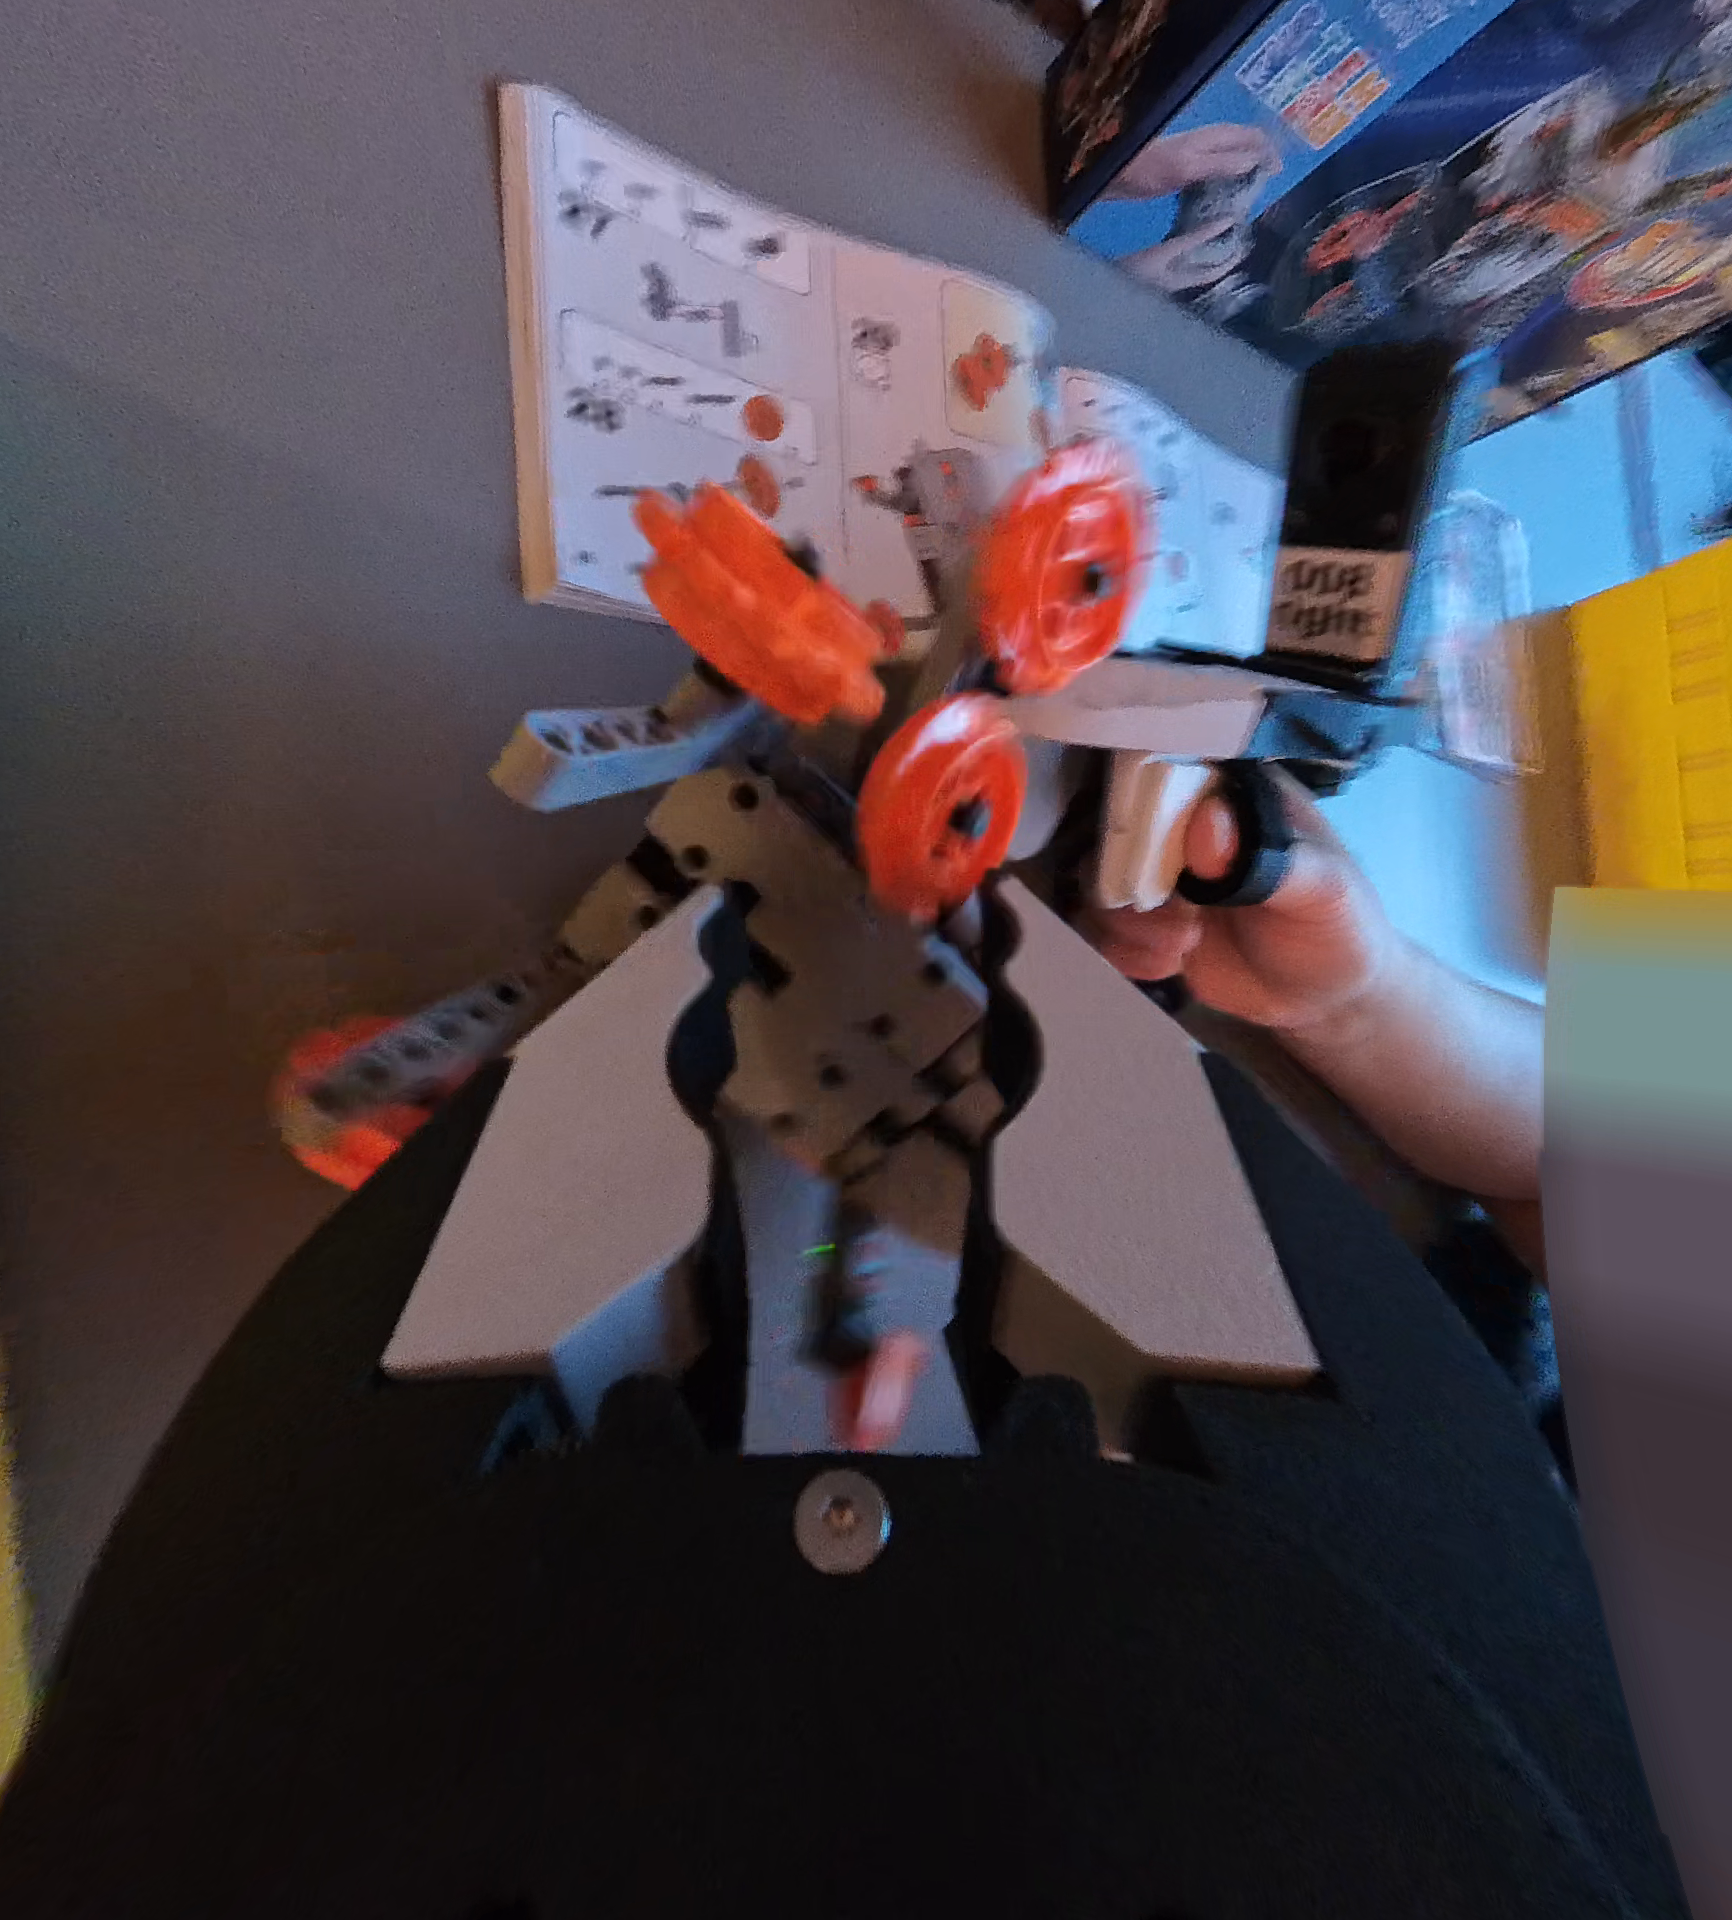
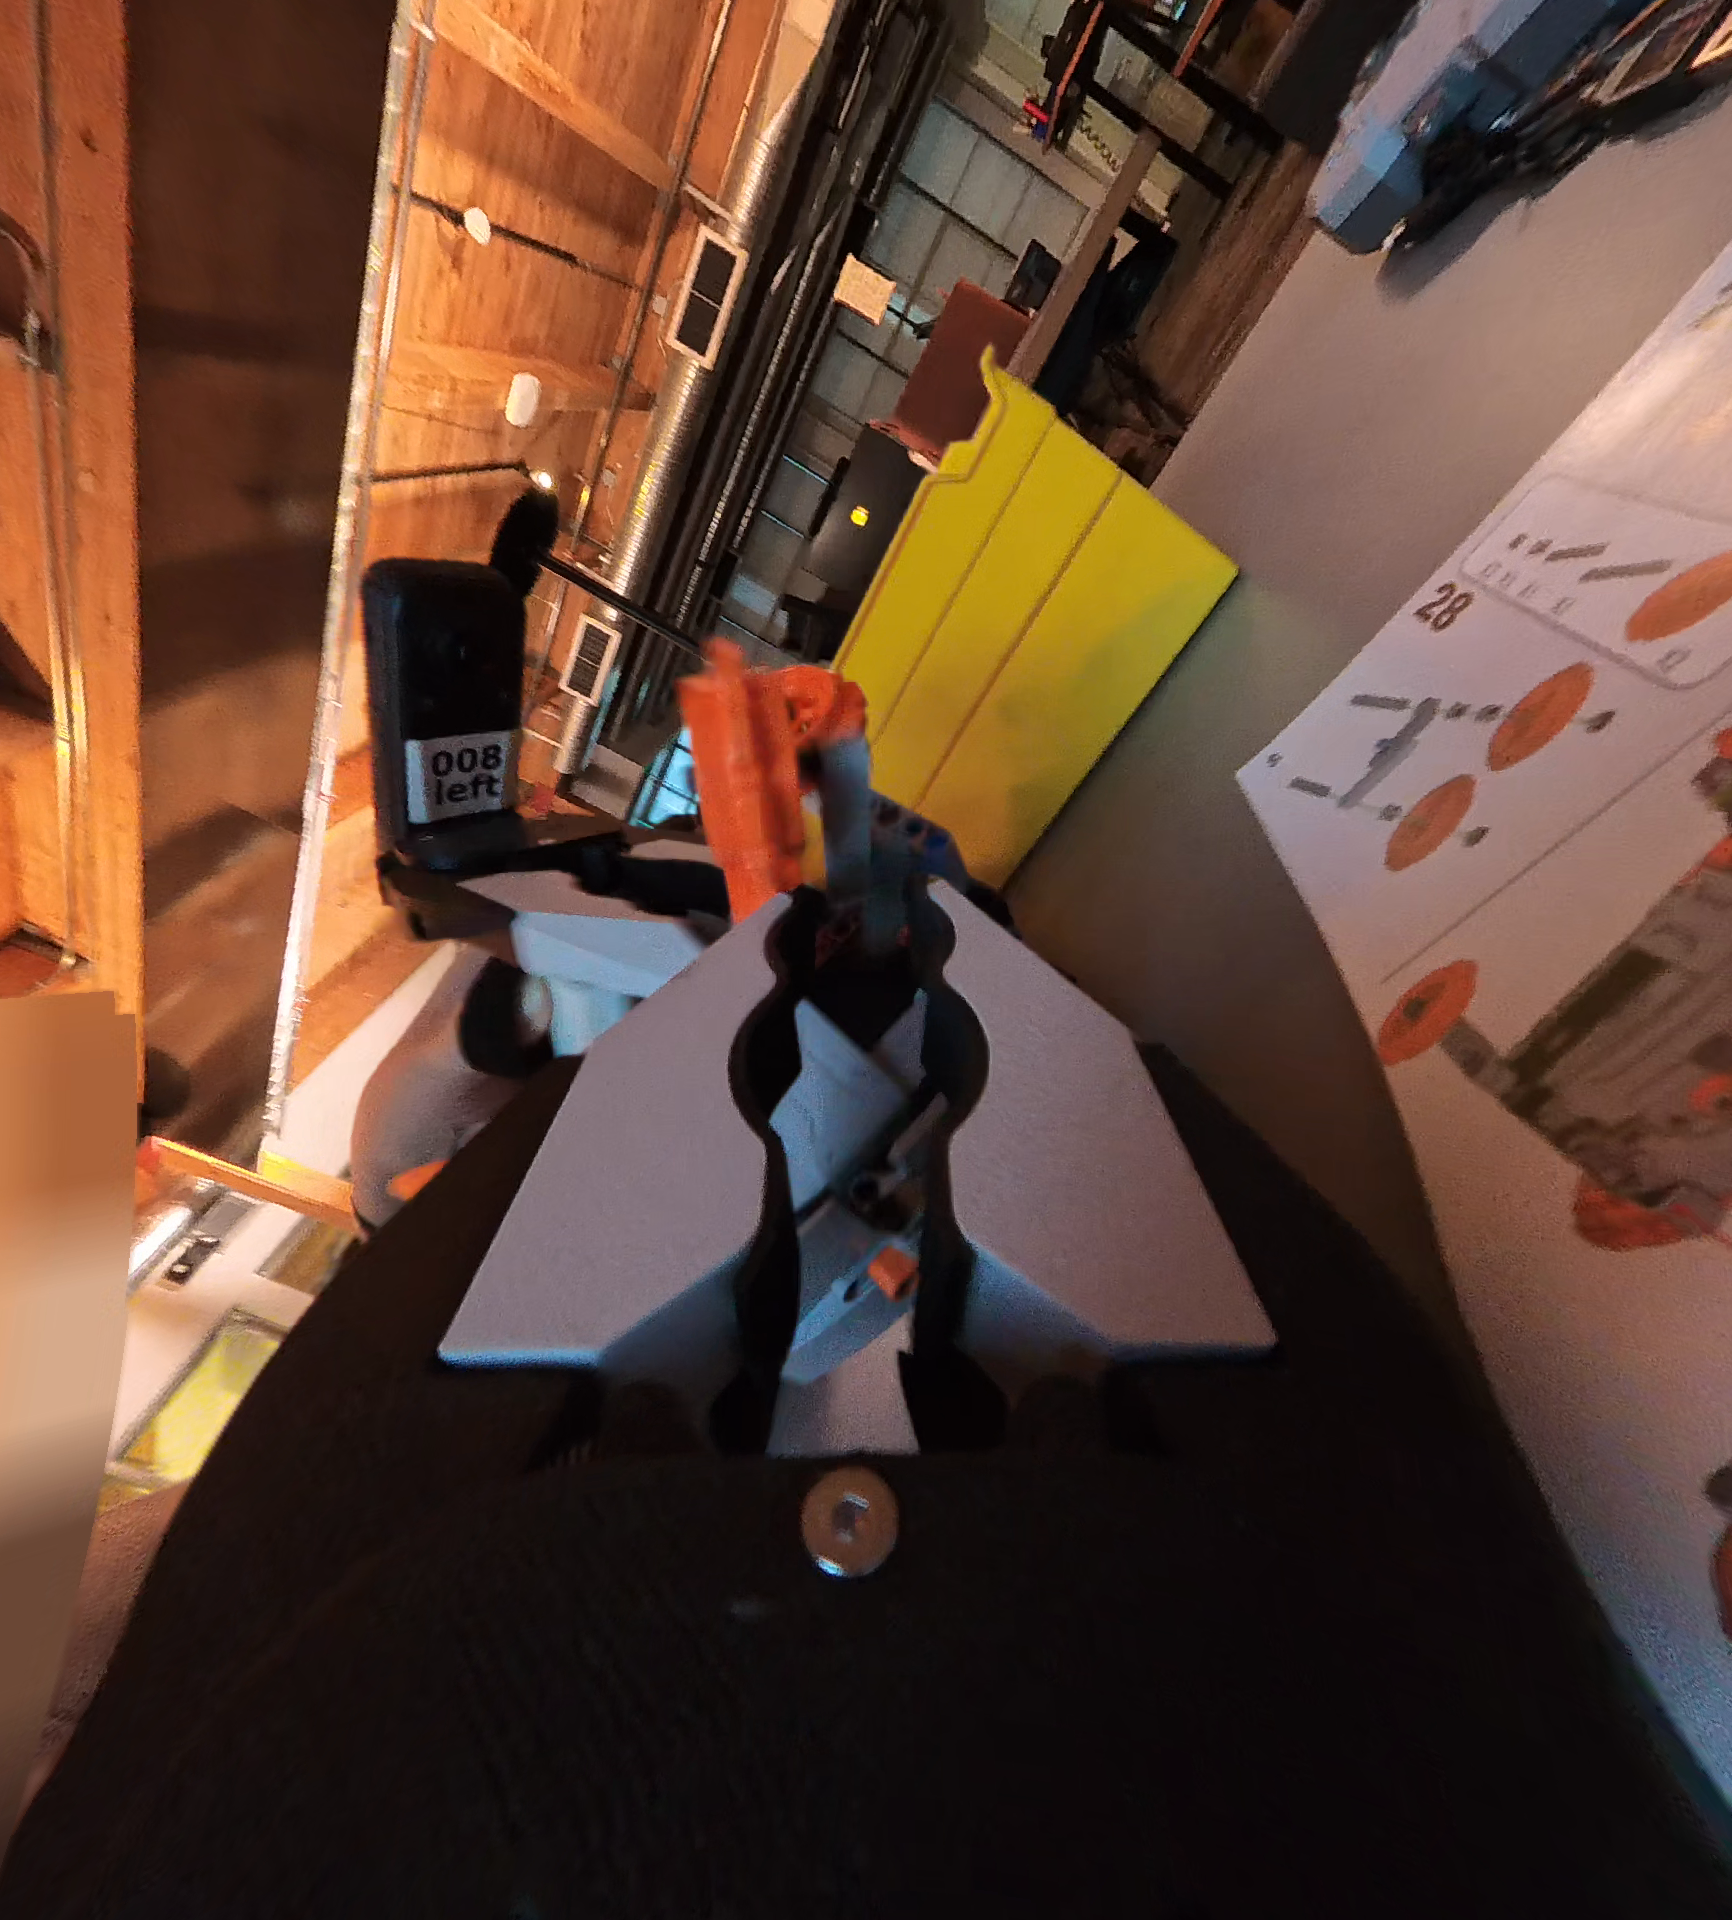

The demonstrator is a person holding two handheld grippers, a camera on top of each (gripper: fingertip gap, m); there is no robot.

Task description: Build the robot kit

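Grey brick-built model (image 1: 820, 997) with orange wheels (image 1: 940, 805) clamped between left gripper (image 1: 846, 997) fingers, long axis along them. Opposite end clenched by right gripper (image 2: 857, 997). Instruction booklet (image 1: 696, 343) lies beyond on grey table (image 1: 218, 520).

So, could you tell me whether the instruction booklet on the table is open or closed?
Open. The instruction booklet lies spread on the grey table, printed pages facing up.
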